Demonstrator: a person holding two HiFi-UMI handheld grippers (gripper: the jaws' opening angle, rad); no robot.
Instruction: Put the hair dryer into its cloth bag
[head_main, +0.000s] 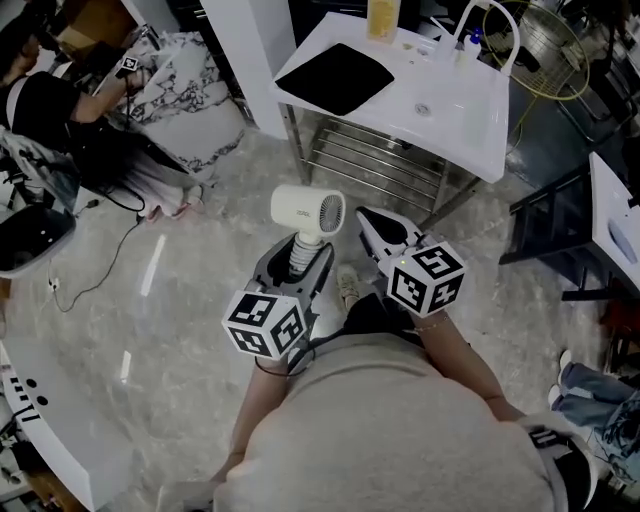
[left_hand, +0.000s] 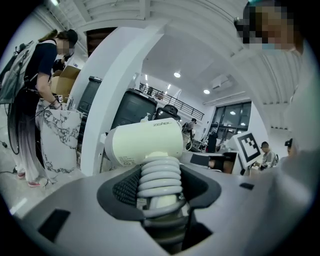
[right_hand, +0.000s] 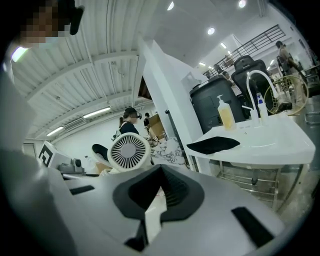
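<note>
While left gripper clamps hair dryer by its handle and right gripper is closed empty, what looks like the cloth bag lies flat, unfilled, on washstand.

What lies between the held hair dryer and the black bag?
Head view: only bare floor and the washstand's wire shelf separate hair dryer from black bag.
</note>
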